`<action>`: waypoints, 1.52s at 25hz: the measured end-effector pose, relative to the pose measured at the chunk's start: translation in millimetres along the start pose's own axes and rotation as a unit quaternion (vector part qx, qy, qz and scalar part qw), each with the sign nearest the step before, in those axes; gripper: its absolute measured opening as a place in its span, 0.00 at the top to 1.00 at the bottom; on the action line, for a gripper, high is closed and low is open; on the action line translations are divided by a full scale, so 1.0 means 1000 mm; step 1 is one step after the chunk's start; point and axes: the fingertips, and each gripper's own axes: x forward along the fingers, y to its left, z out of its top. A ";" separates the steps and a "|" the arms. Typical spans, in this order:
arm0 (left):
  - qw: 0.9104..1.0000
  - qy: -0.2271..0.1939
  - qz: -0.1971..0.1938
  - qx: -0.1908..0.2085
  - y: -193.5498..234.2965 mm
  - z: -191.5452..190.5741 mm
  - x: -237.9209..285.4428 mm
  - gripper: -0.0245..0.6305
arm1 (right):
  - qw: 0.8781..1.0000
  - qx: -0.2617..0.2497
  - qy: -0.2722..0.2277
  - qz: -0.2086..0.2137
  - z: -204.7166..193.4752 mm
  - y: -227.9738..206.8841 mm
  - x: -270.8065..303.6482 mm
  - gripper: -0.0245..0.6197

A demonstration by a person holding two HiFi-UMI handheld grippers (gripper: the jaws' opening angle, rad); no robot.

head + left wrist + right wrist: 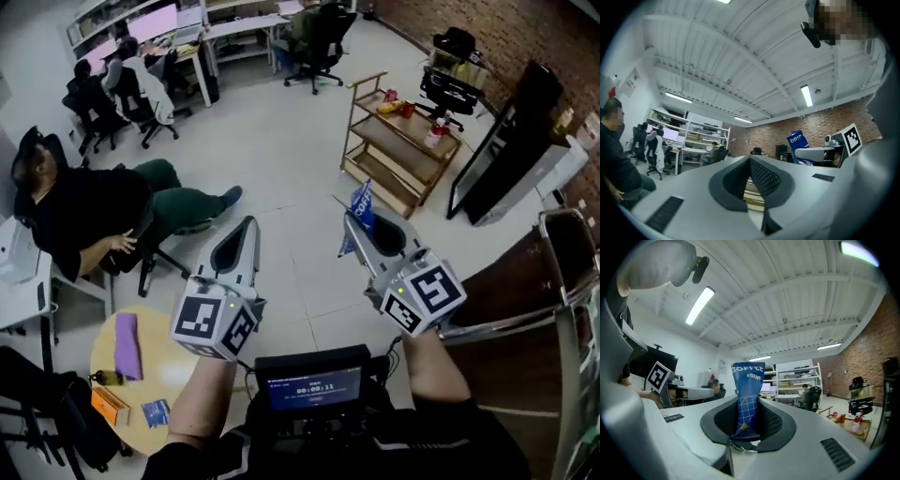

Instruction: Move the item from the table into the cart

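Note:
My right gripper [360,221] is shut on a blue coffee packet [360,201], which stands upright between its pads [765,414] in the right gripper view, where the packet [747,380] fills the middle. My left gripper [248,225] is beside it, jaws together with nothing in them [750,160]. Both point level over the floor toward a wooden shelf cart [401,142] some way ahead at the upper right. The cart's shelf carries a few small things. A round wooden table [169,361] lies behind at the lower left with a purple item [127,345], an orange box and a small blue packet on it.
A person in a black top [89,211] sits on a chair at the left. Office chairs and desks line the back. A dark board [506,150] leans on the brick wall right of the cart. A metal frame [565,281] stands at the right edge.

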 end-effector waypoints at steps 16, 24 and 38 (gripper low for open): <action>0.898 0.029 -0.438 -0.021 -0.418 -0.051 0.252 0.96 | 0.899 -0.023 0.002 -0.437 0.028 -0.263 -0.358 0.88; 0.803 0.055 -0.593 -0.040 -0.616 -0.072 0.194 0.96 | 0.793 -0.033 0.016 -0.609 0.036 -0.219 -0.569 0.88; 0.687 0.058 -0.724 -0.025 -0.968 -0.070 0.015 0.96 | 0.676 -0.054 0.015 -0.735 0.073 -0.127 -0.919 0.88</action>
